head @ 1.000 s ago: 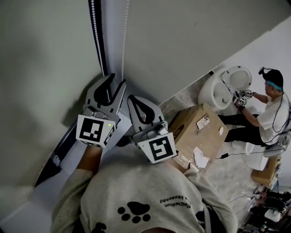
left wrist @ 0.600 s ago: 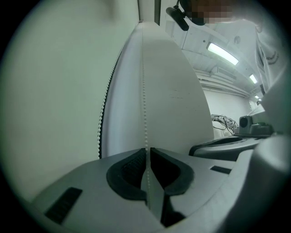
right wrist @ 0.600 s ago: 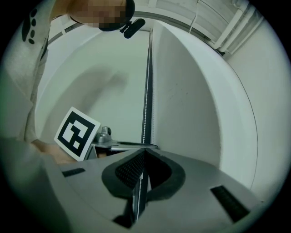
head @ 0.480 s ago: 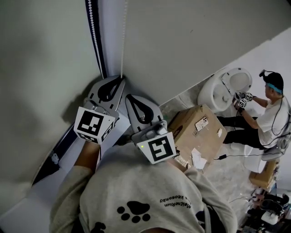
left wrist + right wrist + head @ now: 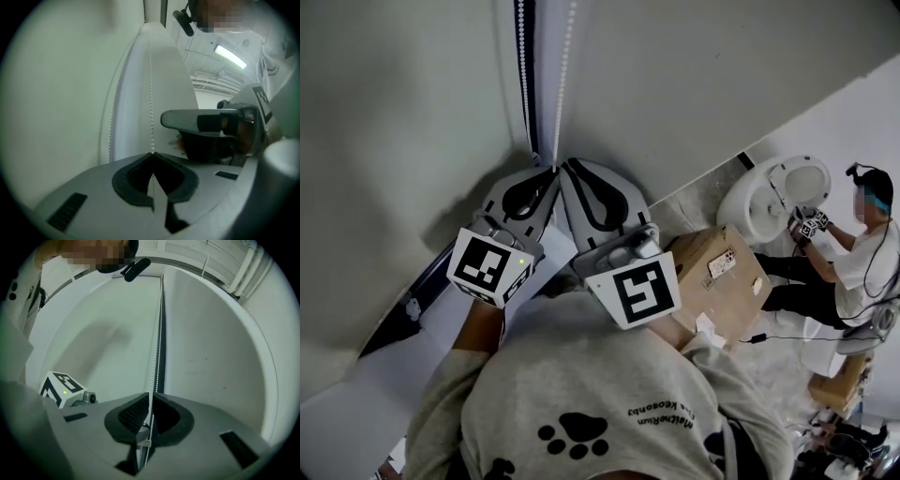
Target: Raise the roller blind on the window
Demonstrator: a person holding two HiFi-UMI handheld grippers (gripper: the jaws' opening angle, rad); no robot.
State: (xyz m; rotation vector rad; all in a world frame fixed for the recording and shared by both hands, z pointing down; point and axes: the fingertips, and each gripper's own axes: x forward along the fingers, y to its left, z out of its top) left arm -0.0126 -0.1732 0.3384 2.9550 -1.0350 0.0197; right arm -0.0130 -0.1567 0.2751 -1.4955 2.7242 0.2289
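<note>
Grey wall panels (image 5: 403,112) meet in a corner ahead of you, and the bead chain (image 5: 565,75) drops down that corner to the spot where both grippers meet, with a second strand (image 5: 524,66) just to its left. Your left gripper (image 5: 152,154) is pinched fully closed on the chain, the beads running straight into its tips. Your right gripper (image 5: 150,395), touching it on the right, also has its jaws together, with a beaded strand threaded between the pads.

For a clean pull, draw straight down along the line of the chain (a sideways tug would likely make the beads skip at the top). Loosen one gripper only while the other is firmly clamped, and use short, even strokes.

Much stays out of sight. The roller blind's tube and clutch lie above the frame, and I cannot separate its fabric from the pale panels, so how far it is raised is unknown. Whether both grippers sit on the same strand is unclear, though it looks likely. The chain's lower loop is hidden behind the grippers and your sweatshirt (image 5: 600,394).
</note>
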